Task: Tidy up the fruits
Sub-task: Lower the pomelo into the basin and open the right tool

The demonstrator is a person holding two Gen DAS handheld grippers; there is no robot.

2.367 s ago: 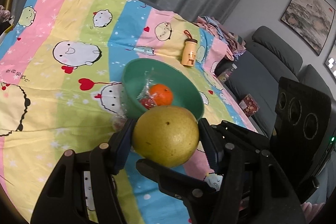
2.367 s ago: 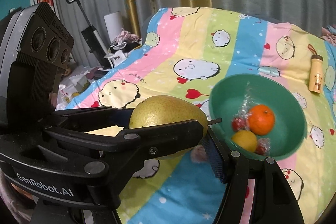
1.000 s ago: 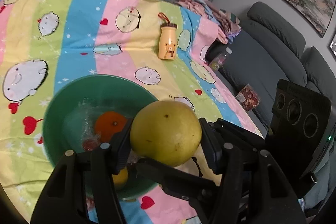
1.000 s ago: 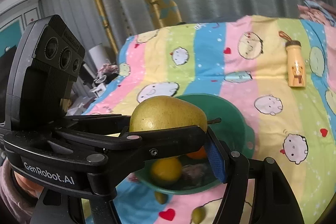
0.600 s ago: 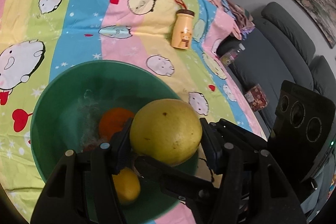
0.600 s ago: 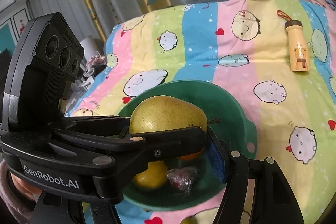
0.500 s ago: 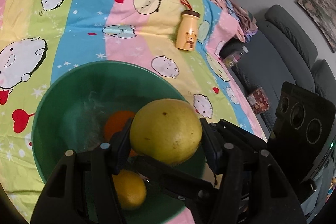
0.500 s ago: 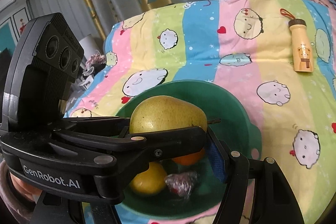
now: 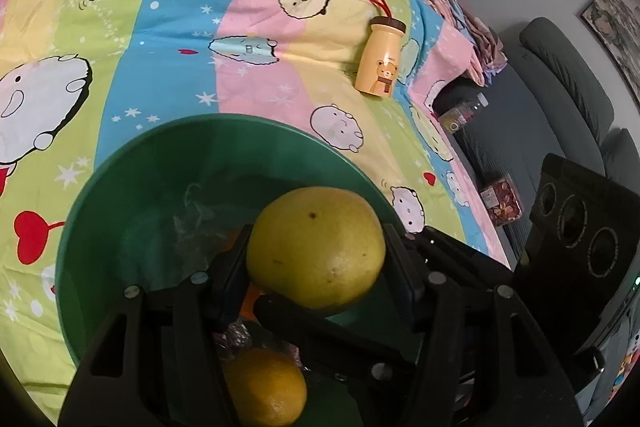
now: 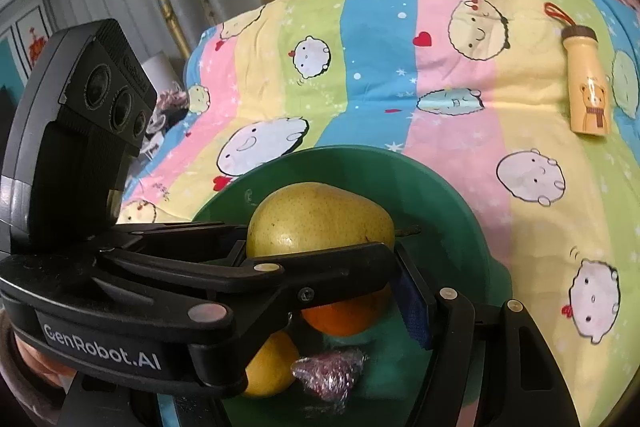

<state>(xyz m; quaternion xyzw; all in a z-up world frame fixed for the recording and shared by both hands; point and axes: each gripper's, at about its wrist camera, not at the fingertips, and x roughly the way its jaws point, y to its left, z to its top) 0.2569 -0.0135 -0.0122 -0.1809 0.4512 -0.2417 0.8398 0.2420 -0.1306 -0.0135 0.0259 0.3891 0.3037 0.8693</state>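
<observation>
Bear bottle (image 9: 379,63) beyond green bowl (image 9: 160,163)

Both grippers tilt downward. The left gripper (image 9: 316,255) clamps a round yellow fruit (image 9: 316,247); the right gripper (image 10: 320,247) clamps a pear (image 10: 316,219).

The bowl (image 9: 120,195) is dark green. The cloth (image 9: 192,7) has pink, yellow, green and blue stripes with cartoon faces and red hearts. The bottle (image 9: 380,61) is pale orange with a bear.
</observation>
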